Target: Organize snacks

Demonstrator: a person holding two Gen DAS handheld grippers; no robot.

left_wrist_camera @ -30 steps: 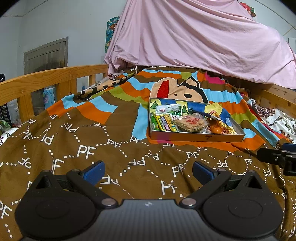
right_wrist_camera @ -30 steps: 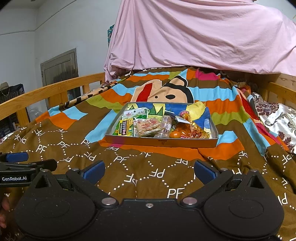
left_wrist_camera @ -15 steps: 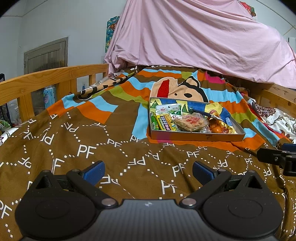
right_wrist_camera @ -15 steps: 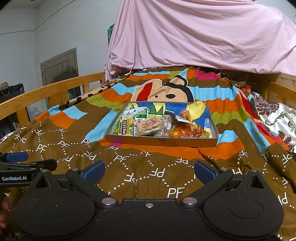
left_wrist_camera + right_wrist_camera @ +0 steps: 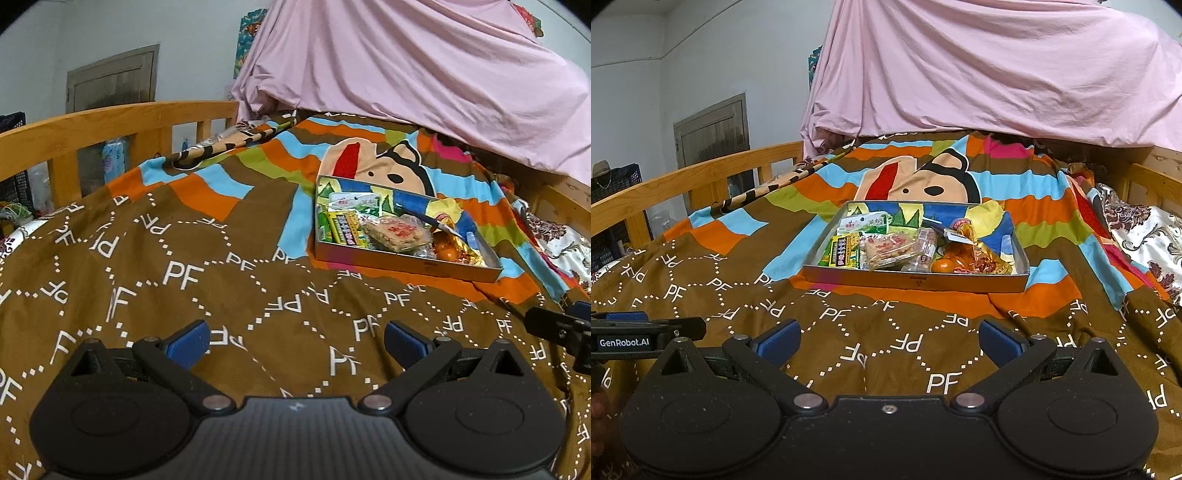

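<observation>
No change across the last second: left gripper and right gripper remain spread, empty, low over bed; snacks all in tray.

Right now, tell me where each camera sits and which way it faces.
Left wrist: sits on the left tongs, low over the brown bedspread, looking forward at the snack tray, which lies ahead and right; its own open fingers show, plus the right tongs at the right edge.
Right wrist: sits on the right tongs, facing the tray almost head-on; its open fingers show, plus the left tongs at the left edge.
Shared: the tray, the bedspread, the pink sheet and the wooden rail.
</observation>
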